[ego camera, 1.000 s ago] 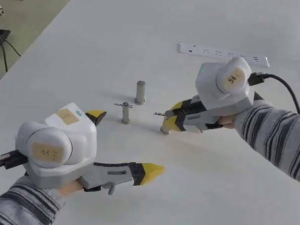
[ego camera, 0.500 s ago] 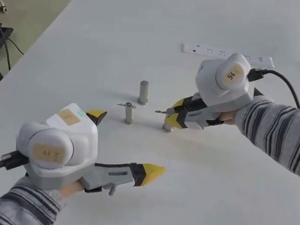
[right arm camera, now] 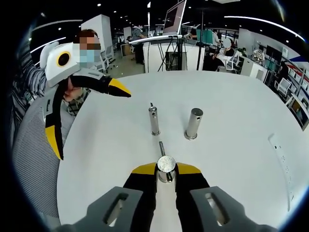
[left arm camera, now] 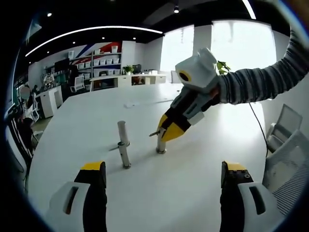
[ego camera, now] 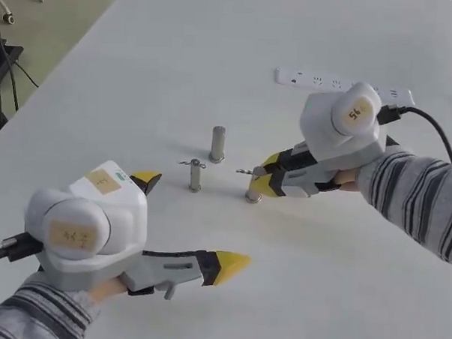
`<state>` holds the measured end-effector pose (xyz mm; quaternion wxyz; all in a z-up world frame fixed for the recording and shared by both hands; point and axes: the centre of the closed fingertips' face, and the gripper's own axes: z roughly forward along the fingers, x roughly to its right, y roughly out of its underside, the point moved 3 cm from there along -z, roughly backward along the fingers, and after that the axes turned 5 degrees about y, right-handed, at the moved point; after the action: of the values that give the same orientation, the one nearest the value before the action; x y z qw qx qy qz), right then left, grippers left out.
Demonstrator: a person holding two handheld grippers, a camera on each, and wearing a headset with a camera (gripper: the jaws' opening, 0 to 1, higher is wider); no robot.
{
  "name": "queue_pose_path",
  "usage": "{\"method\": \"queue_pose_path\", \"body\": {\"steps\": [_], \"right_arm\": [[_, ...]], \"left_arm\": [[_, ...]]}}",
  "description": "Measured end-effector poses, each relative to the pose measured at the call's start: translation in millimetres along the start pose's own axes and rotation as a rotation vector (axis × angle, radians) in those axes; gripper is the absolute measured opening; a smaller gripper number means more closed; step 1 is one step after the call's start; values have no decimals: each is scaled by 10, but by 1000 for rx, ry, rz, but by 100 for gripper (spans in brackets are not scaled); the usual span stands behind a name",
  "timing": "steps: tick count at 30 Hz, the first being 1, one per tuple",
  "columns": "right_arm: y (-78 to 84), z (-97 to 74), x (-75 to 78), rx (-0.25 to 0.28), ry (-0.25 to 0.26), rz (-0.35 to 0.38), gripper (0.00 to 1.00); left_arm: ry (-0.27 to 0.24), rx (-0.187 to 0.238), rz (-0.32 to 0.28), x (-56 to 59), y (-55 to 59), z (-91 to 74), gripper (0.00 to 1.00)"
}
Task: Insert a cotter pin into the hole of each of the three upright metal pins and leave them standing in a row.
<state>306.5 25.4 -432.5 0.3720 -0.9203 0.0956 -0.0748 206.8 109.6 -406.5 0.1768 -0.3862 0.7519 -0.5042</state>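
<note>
Three short metal pins stand on the white table. The far pin (ego camera: 217,143) (right arm camera: 193,123) is bare. The middle pin (ego camera: 195,175) (left arm camera: 124,152) has a cotter pin crosswise through its top. The near pin (ego camera: 253,193) (right arm camera: 166,165) stands right at the tips of my right gripper (ego camera: 263,179) (left arm camera: 170,131), which is shut on a cotter pin (ego camera: 243,171) (right arm camera: 161,147). That cotter pin's tip pokes out past the near pin's top on the far side. My left gripper (ego camera: 188,222) (left arm camera: 164,170) hovers open, closer to me and left of the pins, holding nothing.
A white power strip (ego camera: 342,84) lies at the back of the table behind the right gripper, whose black cable (ego camera: 430,126) trails to the right. The table edge (ego camera: 57,87) runs along the left, with floor beyond it.
</note>
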Motion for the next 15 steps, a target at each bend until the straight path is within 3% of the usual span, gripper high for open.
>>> {"method": "queue_pose_path", "body": {"steps": [12,15], "right_arm": [[-17,-23,-63,21,-3,-1,9],[-10,-37,-41,33,0,13,16]], "left_arm": [[0,-10,-3,0,12,0,99],[-1,-8,-4,-2,10,-4,99]]}}
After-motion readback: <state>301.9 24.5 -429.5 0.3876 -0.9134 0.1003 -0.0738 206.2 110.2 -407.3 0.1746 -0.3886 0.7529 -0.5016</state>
